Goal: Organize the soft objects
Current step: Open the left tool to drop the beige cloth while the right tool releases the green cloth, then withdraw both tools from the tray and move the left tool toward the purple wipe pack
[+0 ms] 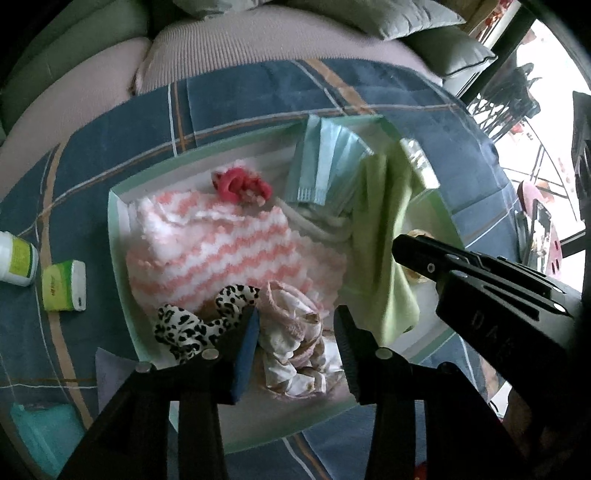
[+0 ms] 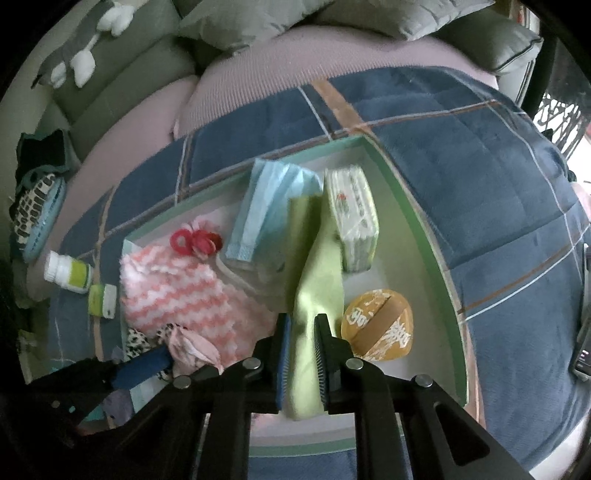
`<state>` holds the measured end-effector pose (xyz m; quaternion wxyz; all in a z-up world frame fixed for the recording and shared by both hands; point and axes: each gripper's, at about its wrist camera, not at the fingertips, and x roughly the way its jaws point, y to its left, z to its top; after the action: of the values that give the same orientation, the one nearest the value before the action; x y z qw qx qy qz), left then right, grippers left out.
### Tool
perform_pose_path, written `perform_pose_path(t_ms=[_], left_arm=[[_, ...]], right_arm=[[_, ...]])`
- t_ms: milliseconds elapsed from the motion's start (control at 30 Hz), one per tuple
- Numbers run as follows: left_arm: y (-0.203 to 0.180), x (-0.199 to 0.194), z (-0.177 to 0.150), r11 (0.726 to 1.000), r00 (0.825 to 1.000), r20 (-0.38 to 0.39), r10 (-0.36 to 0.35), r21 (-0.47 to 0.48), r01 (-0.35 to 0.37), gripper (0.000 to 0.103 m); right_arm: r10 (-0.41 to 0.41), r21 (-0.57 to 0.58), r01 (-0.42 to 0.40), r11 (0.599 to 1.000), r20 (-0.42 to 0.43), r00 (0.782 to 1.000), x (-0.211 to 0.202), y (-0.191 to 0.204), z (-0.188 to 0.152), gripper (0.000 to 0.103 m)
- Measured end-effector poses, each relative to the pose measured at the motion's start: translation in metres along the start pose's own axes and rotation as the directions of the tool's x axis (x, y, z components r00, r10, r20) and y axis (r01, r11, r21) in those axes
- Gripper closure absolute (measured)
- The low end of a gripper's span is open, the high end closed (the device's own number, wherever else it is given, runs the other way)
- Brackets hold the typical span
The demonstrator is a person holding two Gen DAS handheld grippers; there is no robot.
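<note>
A shallow green-rimmed box lies on a blue plaid blanket. In it are a pink-and-white zigzag towel, red hair ties, blue face masks, a tissue pack, a leopard scrunchie and a yellow puff. My right gripper is shut on a light green cloth, which hangs over the box. My left gripper is open around a pink-white crumpled scrunchie.
A white bottle and a small green box lie on the blanket left of the box. Sofa cushions stand behind. A teal item lies at the lower left.
</note>
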<state>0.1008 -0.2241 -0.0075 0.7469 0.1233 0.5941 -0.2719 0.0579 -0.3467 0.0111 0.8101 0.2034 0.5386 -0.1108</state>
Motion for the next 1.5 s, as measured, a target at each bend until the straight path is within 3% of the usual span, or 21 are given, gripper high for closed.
perform_pose_path(t_ms=[100, 200, 400, 533, 767, 800, 867, 1000, 1133, 1267, 1500], left_arm=[[0.001, -0.011, 0.001, 1.0, 1.0, 0.026, -0.005, 0.0, 0.005, 0.059], [0.004, -0.018, 0.002, 1.0, 0.999, 0.047, -0.003, -0.004, 0.003, 0.058], [0.024, -0.043, 0.003, 0.998, 0.993, 0.118, 0.001, -0.062, 0.006, 0.047], [0.063, -0.061, 0.0, 0.983, 0.985, 0.159, 0.067, -0.177, -0.038, 0.046], [0.137, -0.082, -0.014, 0.909, 0.963, 0.197, 0.183, -0.406, -0.09, 0.038], [0.149, -0.085, -0.018, 0.894, 0.96, 0.2, 0.196, -0.44, -0.091, 0.038], [0.166, -0.089, -0.025, 0.87, 0.955, 0.199, 0.22, -0.483, -0.099, 0.034], [0.192, -0.093, -0.039, 0.81, 0.938, 0.164, 0.306, -0.562, -0.166, 0.028], [0.215, -0.097, -0.053, 0.767, 0.935, 0.15, 0.322, -0.62, -0.165, 0.026], [0.229, -0.096, -0.06, 0.742, 0.933, 0.134, 0.335, -0.648, -0.173, 0.015], [0.243, -0.088, -0.067, 0.729, 0.941, 0.112, 0.319, -0.663, -0.168, 0.015]], right_arm=[[0.01, 0.009, -0.01, 1.0, 0.029, 1.0, -0.01, 0.0, 0.001, 0.083], [0.014, 0.018, -0.015, 1.0, 0.051, 0.999, -0.016, 0.0, 0.002, 0.069], [0.014, 0.029, -0.016, 0.999, 0.084, 0.996, -0.024, -0.001, 0.006, 0.069], [0.008, 0.021, -0.009, 1.0, 0.084, 0.996, -0.025, 0.001, 0.005, 0.069], [0.002, -0.039, 0.001, 0.999, 0.077, 0.997, -0.02, 0.022, 0.003, 0.068], [0.003, -0.048, 0.0, 0.999, 0.077, 0.997, -0.019, 0.026, 0.002, 0.066], [0.001, -0.062, 0.004, 0.998, 0.079, 0.997, -0.018, 0.034, 0.0, 0.046], [0.011, -0.1, -0.002, 0.995, 0.082, 0.997, -0.017, 0.05, -0.004, 0.045], [0.007, -0.146, 0.003, 0.989, 0.074, 0.997, -0.013, 0.07, -0.009, 0.043], [0.015, -0.19, -0.002, 0.982, 0.069, 0.998, -0.01, 0.086, -0.014, 0.037], [0.026, -0.238, -0.014, 0.971, 0.047, 0.999, 0.0, 0.11, -0.021, 0.03]])
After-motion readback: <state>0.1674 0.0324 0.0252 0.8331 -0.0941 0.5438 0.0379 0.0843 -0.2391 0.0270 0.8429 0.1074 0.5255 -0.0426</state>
